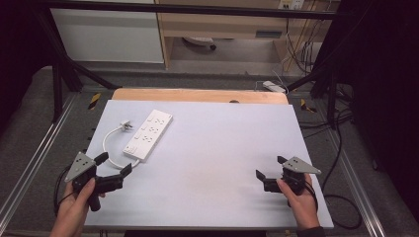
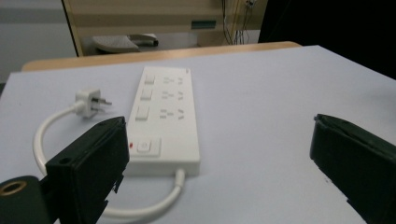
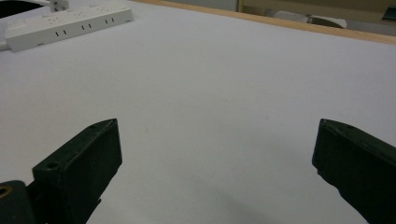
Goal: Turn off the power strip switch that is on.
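Pale lavender counter (image 1: 207, 163), wooden far edge. White plastic power strip (image 1: 148, 134) with looped cord and loose plug (image 1: 126, 125) lay just ahead of the left tool (image 1: 112, 165), untouched. Both tools, right tool (image 1: 270, 172) included, gaped wide, empty. Work judged unstarted.

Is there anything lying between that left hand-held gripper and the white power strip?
Nothing visible. The left hand-held gripper sits open just short of the power strip, with only the strip's own cable curving on the table near its jaws.
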